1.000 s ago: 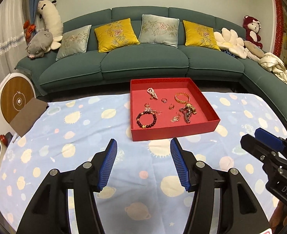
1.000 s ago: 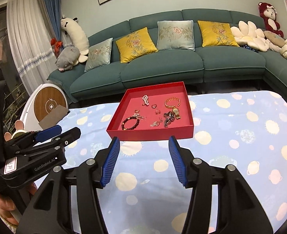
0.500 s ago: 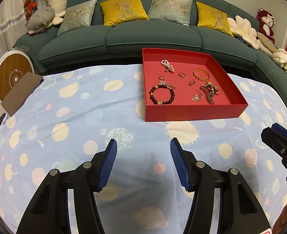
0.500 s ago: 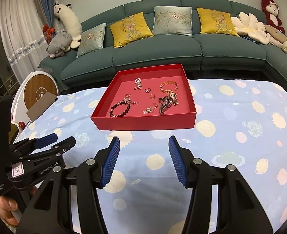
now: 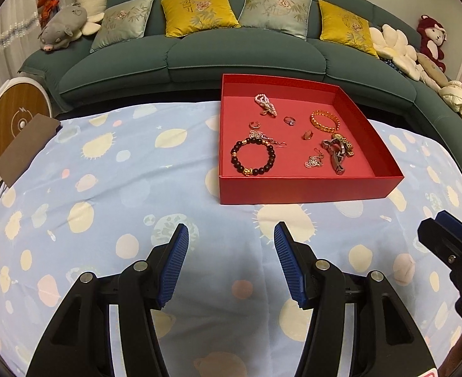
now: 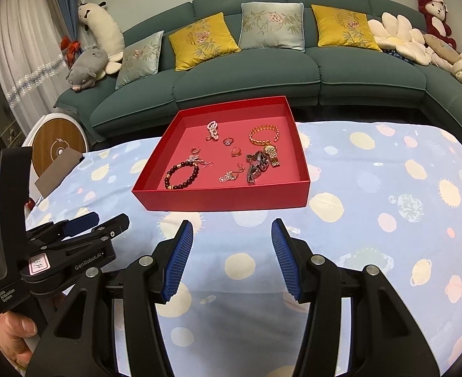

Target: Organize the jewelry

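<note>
Before red jewelry tray point(image 6: 228, 199), left gripper point(image 6: 105, 224) marked GenRobot.AI, right gripper point(image 6: 232, 254), fingers apart, holding nothing

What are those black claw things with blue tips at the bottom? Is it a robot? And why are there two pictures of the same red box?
It is not a robot. A person holds two grabber tools, one in each hand, and each tool has a small camera looking forward along its two fingers. One picture comes from the left gripper, the other from the right gripper, so you see the same scene from two spots. In the right gripper's picture you can even spot the person's hand holding the other tool. Both grippers are open and hold nothing. In front of them, on a blue tablecloth with yellow spots, sits a red tray of jewelry: a dark bead bracelet, a gold bracelet, a watch, some rings and chains. A green sofa stands behind.
</note>
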